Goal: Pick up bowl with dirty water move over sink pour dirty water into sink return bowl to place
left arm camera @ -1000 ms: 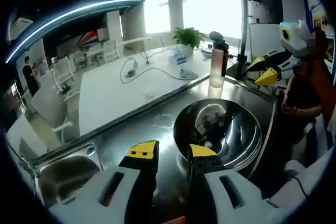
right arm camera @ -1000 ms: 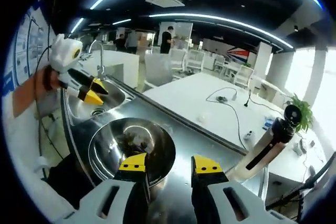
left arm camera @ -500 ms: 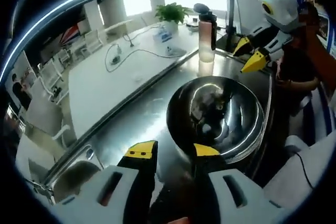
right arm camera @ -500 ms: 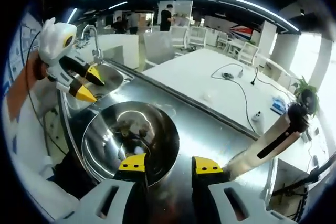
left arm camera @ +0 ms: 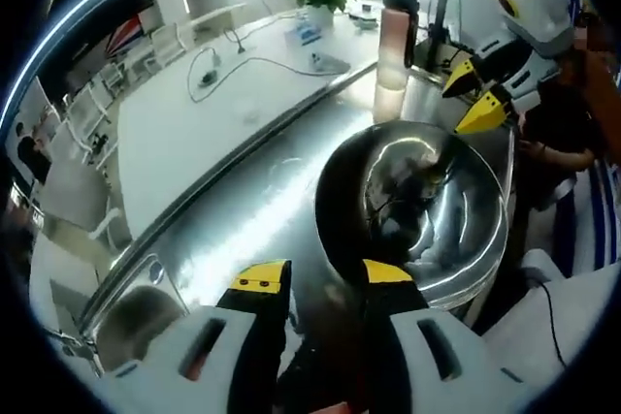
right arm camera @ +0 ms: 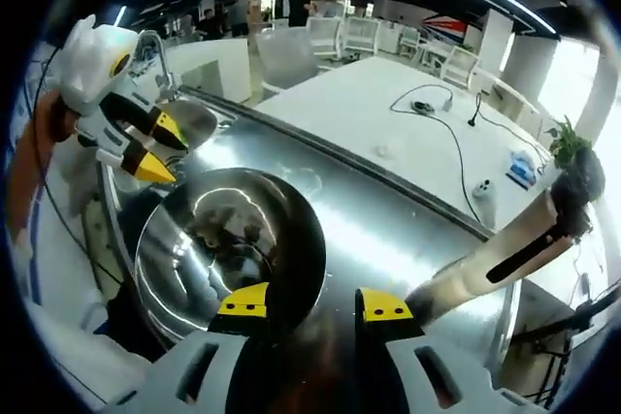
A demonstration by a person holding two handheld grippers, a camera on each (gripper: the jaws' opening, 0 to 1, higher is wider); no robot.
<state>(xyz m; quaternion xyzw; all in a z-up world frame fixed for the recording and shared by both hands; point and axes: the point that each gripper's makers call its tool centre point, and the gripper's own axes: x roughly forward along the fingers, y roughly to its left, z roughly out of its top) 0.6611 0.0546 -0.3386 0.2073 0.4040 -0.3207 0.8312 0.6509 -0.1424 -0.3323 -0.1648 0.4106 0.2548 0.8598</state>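
The long brushed-steel surface (left arm camera: 243, 210) is carrying everything here, and a white table with cables is lying beyond its far edge. The steel sink (left arm camera: 131, 312) is sitting at one end of the surface, with its curved tap (right arm camera: 155, 55) showing in the right gripper view. The large shiny steel bowl (left arm camera: 417, 206) is standing on the surface near its front edge, well apart from the sink, and some dark dirty water with bits is lying in its bottom.

The left tool (left arm camera: 315, 278) is approaching the bowl from the sink side, released, with one jaw over the rim and the other outside. The right tool (right arm camera: 310, 302) is doing the same from the opposite side, also released, with the rim between its jaws. I cannot tell if any jaw is touching the metal. A tall pink bottle with a dark cap (left arm camera: 393, 31) is standing behind the bowl.

I judge that the task is only beginning: grasping, lifting, carrying, pouring and returning are all remaining.
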